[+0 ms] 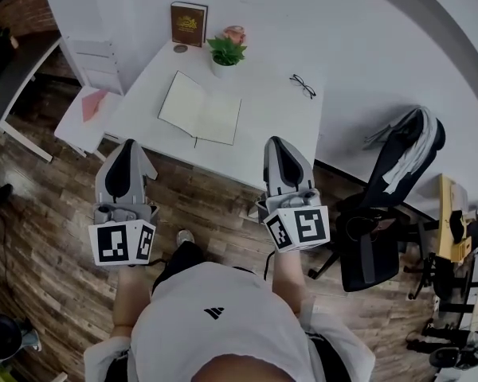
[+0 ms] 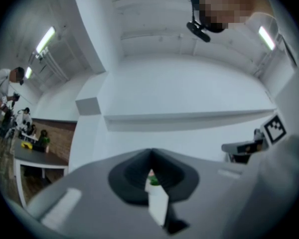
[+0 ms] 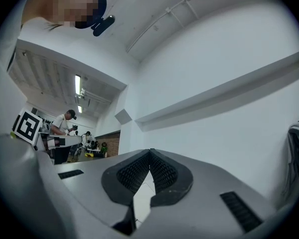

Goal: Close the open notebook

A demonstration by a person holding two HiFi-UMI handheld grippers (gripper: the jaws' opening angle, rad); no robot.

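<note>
- We hold the left gripper [image 1: 129,144] clenched, jaws pressed together with nothing between them. It sits off the near edge of the white table [image 1: 263,102], over the wooden floor [image 1: 48,237].
- Our right gripper [image 1: 275,142] is clenched too, its ribbed pads meeting at the tips and holding nothing. Its tip reaches just over the table's near edge.
- The notebook [image 1: 199,108] lies open and flat on the table, blank pages up, well apart from both grippers. The left gripper is at its 8 o'clock and the right at its 4 o'clock.
- At the notebook's 12 o'clock a brown book [image 1: 189,24] stands upright against the wall.
- At its 1 o'clock we see a small potted plant [image 1: 225,52] in a white pot, with a pink object [image 1: 235,33] just behind it.
- At its 3 o'clock a pair of glasses [image 1: 303,85] rests on the table, apart from the pages.
- A black office chair [image 1: 382,213] with cloth draped on its back stands at the table's 4 o'clock.
</note>
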